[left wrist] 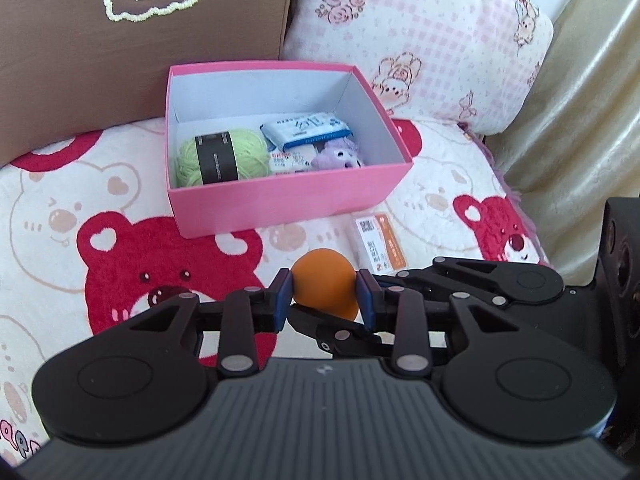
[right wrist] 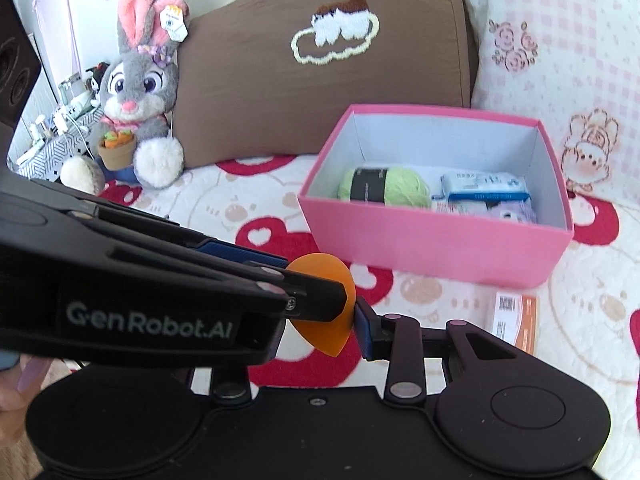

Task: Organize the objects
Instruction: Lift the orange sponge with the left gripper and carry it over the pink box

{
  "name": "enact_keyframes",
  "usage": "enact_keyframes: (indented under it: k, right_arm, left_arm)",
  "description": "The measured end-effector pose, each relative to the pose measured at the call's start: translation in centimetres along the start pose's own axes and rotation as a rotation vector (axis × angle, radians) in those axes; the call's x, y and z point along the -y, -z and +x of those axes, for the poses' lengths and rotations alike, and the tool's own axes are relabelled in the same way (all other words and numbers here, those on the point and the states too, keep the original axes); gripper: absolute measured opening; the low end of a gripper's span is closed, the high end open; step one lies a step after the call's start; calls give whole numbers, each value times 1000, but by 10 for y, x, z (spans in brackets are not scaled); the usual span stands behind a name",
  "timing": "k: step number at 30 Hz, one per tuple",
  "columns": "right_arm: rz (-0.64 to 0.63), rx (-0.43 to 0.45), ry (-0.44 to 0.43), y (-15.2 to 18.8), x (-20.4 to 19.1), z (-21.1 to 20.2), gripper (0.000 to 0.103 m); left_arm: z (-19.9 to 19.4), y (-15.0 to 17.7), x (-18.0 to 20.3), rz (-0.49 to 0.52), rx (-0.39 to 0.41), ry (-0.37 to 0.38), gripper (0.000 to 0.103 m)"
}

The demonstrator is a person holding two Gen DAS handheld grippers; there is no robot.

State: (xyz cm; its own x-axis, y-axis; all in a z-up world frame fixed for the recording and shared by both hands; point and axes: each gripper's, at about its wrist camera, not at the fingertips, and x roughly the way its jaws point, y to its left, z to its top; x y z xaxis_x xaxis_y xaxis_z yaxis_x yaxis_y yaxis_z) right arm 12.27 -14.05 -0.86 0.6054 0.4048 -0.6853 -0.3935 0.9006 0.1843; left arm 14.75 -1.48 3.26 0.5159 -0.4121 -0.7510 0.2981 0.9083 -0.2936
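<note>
Nearest, an orange sponge shaped like a teardrop, pinched on both sides by the blue pads of the left gripper and also gripped by the right gripper — two claws closed on one sponge, held clear above the blanket. Crossing in from the left of the right wrist view, the left gripper's black arm, with a fingertip just visible at the bottom left edge. Just past the sponge, lying flat on the bear-print blanket, a small orange-and-white card pack. Beyond it, an open pink box holding green yarn, a blue-and-white tissue pack and a purple plush. Behind, a brown pillow and a pink checked pillow — and, far left, a grey rabbit plush.
</note>
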Motion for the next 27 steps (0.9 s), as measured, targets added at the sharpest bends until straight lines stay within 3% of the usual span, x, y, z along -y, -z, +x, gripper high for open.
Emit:
enact_keyframes:
  k: [9,12,20,27]
  right_arm:
    - [-3,36,-8,-40,5,-8,41]
    - [33,29,-13,-59,16,-5,41]
    - [45,-1,18,-101,40,21,41]
    - [24,-7,37,-130,61,56,41]
  left_arm:
    - [-16,-41,-5,-34,32,33,34]
    - [-14,-61,0,3,43,24,34]
    - [18,-103,-5,10,51,1,35]
    - [47,-132,-19,-60,89,-30,35]
